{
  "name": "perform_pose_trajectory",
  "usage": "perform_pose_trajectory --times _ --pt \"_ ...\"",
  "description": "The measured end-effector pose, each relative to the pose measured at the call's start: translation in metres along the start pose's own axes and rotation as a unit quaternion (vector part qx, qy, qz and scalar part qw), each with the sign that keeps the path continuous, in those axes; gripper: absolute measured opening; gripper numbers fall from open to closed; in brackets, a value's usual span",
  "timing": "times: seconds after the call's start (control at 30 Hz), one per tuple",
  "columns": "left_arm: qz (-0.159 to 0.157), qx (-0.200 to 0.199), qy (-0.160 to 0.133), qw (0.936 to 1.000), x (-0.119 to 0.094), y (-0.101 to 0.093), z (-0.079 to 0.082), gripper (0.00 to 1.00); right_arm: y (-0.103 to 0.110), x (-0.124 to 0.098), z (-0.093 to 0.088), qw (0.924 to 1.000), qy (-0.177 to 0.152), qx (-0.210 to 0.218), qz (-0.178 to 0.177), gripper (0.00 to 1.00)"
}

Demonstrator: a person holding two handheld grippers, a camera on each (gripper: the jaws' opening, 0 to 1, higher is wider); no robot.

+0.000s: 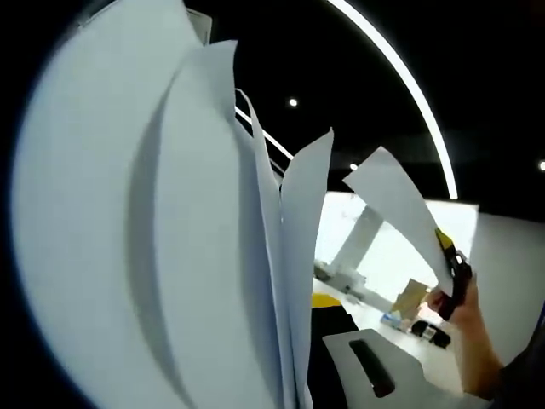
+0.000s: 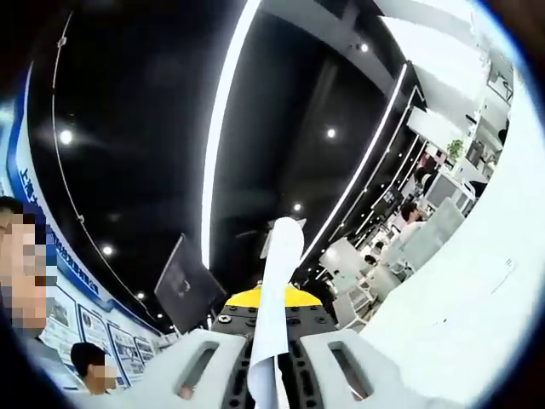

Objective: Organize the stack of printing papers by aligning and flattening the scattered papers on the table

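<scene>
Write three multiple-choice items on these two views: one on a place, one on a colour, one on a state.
1. Where is the sheet in the right gripper view?
A. Between the right tongs
B. Flat on a table
C. On the floor

2. What colour are the papers?
A. Yellow
B. White
C. Pink

3. How do the papers in the left gripper view stand?
A. Neatly squared
B. Rolled up
C. Fanned apart, curling

Answers: 1 A, it rises edge-on between the jaws. 2 B, every sheet is white. 3 C, their edges splay separately.
</scene>
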State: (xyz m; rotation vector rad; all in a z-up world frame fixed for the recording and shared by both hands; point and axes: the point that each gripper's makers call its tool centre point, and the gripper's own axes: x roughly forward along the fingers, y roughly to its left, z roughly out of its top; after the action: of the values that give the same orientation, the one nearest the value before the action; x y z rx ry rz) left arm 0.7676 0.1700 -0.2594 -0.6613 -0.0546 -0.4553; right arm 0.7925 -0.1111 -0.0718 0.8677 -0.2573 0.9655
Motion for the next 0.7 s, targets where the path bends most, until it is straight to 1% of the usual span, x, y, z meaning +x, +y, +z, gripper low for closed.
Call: perform_pose_trajectory --times 0.47,0.57,0.7 --pt "-0.001 0.006 0.004 1.0000 0.000 0.000 -0.001 0.07 0.008 0.002 0.001 0.9997 -0.002 0.008 0.024 0.00" --pt "-0.001 0.005 0.004 1.0000 0.000 0.001 -0.001 0.07 0.009 0.002 -0.004 0.9996 0.006 0.006 0.027 0.00" --pt "-0.001 0.005 0.004 1.0000 0.000 0.002 0.000 0.07 0.011 0.000 -0.004 0.9994 0.010 0.009 0.032 0.00"
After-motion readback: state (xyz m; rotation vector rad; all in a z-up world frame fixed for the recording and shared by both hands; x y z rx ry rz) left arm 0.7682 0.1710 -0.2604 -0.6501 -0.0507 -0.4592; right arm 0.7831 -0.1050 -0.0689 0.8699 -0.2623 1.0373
